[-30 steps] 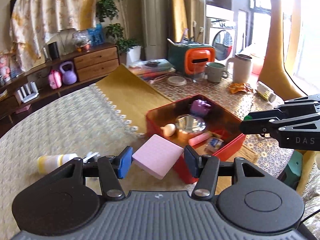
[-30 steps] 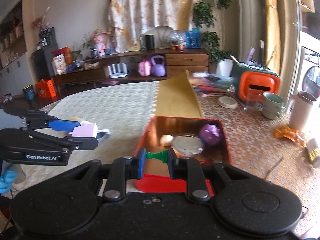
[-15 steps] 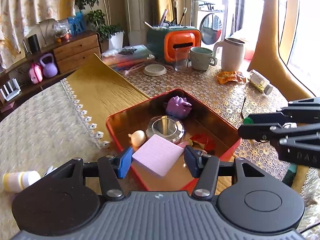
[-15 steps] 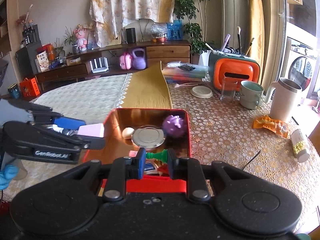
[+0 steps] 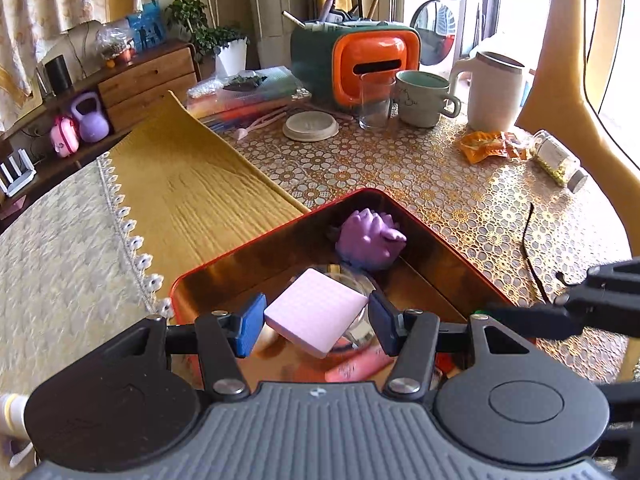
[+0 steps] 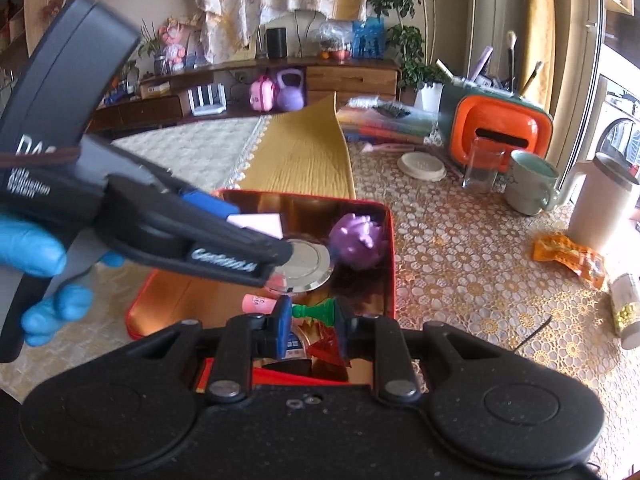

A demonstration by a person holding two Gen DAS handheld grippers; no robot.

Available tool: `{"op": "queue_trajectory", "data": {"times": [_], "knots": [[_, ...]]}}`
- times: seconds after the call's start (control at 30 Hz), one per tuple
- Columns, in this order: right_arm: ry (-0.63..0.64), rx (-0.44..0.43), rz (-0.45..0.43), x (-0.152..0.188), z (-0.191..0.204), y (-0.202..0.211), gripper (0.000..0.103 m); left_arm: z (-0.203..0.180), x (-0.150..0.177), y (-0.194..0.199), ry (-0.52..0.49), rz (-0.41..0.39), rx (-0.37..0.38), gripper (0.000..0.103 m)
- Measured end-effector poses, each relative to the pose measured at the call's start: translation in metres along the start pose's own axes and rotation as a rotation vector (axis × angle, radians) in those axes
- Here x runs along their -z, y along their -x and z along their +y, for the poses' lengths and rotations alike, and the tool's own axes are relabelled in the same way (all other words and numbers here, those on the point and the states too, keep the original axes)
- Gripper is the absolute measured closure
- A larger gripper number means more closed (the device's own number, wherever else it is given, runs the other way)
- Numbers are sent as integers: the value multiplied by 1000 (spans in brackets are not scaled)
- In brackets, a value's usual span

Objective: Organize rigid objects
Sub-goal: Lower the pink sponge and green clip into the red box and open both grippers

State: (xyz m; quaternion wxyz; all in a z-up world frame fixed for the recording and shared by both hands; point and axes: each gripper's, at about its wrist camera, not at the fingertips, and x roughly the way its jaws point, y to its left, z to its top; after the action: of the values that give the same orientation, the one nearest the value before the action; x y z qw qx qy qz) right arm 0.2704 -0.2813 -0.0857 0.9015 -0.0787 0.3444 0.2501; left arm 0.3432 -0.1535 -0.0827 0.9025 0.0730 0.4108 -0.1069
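A pink pad (image 5: 316,310) sits tilted between the blue pads of the left gripper (image 5: 316,322), gripped at two opposite corners and held above the open red tin (image 5: 452,248) on the table (image 5: 440,184). In the right wrist view, a green chess piece (image 6: 314,314) lies crosswise between the narrowly set pads of the right gripper (image 6: 310,322), pinched at its ends over the tin's near end.

Inside the tin, a purple spiky toy (image 5: 368,238) rests in the far corner, a round metal lid (image 6: 304,264) lies just beside it, and a pink tube (image 6: 258,303) lies nearer the front with assorted small items around it, too jumbled to tell apart. The left gripper, held by a blue-gloved hand (image 6: 36,256), crosses over the tin's left side and hides part of its contents.

Beyond the tin stand an orange box (image 5: 372,66), a glass (image 5: 376,100), a mug (image 5: 424,98) and a white jug (image 5: 496,92). A yellow cloth (image 5: 192,184) runs beside the tin.
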Motion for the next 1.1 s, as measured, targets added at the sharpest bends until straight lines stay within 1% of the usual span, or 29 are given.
{"op": "queue_trajectory", "data": {"times": [0.17,0.3,0.53,0.7,0.97,1.1], "knots": [[8,-9,35,-1,-2,-18,82,1,-7,-19,8,20,8,47],[30,-14,58,0,1,-26,82,1,-8,-29,13,32,32,47],[48,-10,86,1,5,-36,82,0,-3,-39,15,55,35,47],[40,-18,110,1,6,-40,81,1,-2,-39,21,47,37,47],[24,-14,118,1,8,-41,72,3,0,-38,26,45,39,47],[8,-10,115,1,7,-40,58,3,1,-35,34,43,40,47]]}}
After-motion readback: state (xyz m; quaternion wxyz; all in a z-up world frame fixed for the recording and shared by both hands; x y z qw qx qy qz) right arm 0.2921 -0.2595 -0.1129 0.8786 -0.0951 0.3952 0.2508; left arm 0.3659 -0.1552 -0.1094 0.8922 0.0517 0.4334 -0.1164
